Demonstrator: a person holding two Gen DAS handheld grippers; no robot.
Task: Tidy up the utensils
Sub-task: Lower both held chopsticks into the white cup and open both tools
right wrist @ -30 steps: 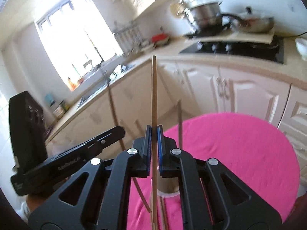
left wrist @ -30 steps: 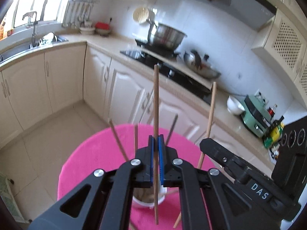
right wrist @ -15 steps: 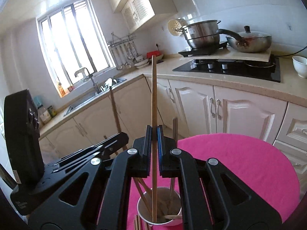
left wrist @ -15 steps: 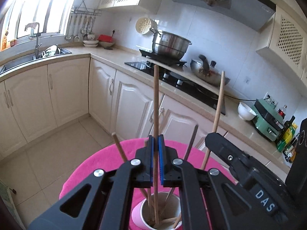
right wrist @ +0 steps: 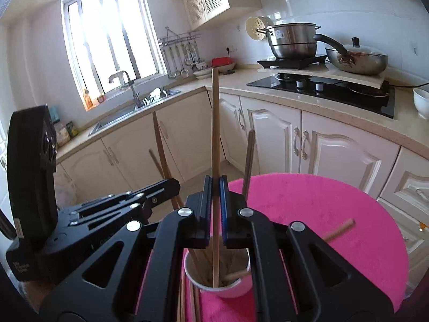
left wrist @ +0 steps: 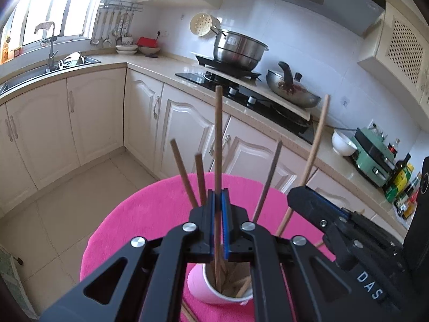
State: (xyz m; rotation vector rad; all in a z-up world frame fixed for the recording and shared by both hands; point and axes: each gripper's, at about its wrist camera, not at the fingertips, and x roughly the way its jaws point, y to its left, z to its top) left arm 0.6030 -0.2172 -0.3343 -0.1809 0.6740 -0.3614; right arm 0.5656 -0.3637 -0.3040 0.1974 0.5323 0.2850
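both claws lowering chopsticks into one cup
pink round table (right wrist: pixel 335 214) before cream cabinets (right wrist: pixel 343 147); left claw (left wrist: pixel 219 209) pinches a dark chopstick (left wrist: pixel 217 139) upright, right claw (right wrist: pixel 215 196) pinches a pale chopstick (right wrist: pixel 215 123) upright, both tips inside the pink cup (right wrist: pixel 236 288) with several others leaning.

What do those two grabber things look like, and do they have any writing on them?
Both are black, made of angled bars with triangle holes and round silver bolts. The left gripper and right gripper each have two straight fingers with blue pads inside. White letters "DAS" show on the right one's side.
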